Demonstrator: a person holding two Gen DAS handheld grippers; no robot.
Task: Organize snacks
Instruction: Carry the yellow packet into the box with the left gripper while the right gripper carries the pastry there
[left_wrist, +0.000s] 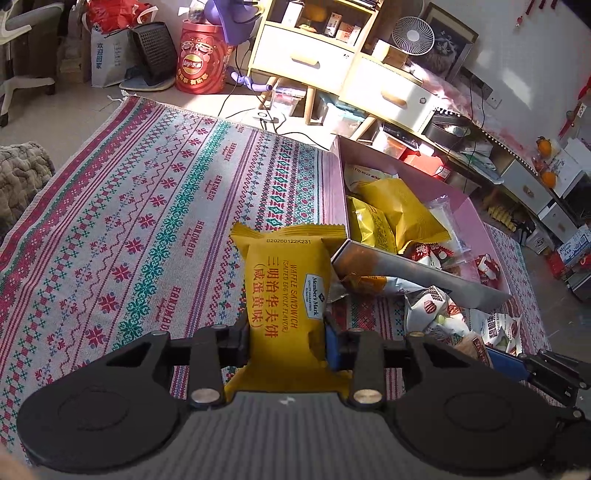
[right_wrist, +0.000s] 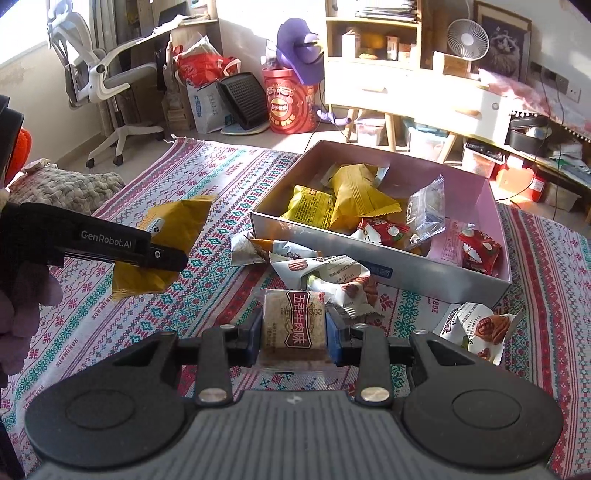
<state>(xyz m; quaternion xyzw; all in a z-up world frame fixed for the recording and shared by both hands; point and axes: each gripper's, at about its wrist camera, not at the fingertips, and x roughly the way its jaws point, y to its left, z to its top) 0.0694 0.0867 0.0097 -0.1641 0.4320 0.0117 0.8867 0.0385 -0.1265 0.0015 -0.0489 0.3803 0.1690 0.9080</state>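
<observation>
Showing the brown snack (right_wrist: 293, 328) gripped, perhaps beef: right view only

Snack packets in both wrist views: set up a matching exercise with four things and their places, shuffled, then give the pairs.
Things:
1. yellow waffle sandwich packet
2. brown beef-flavour packet
3. red packet
4. white pecan packet

Places:
A. lying on the patterned rug, outside the box
B. held in the left gripper
C. lying inside the box
D. held in the right gripper

Pairs: 1-B, 2-D, 3-C, 4-A
</observation>
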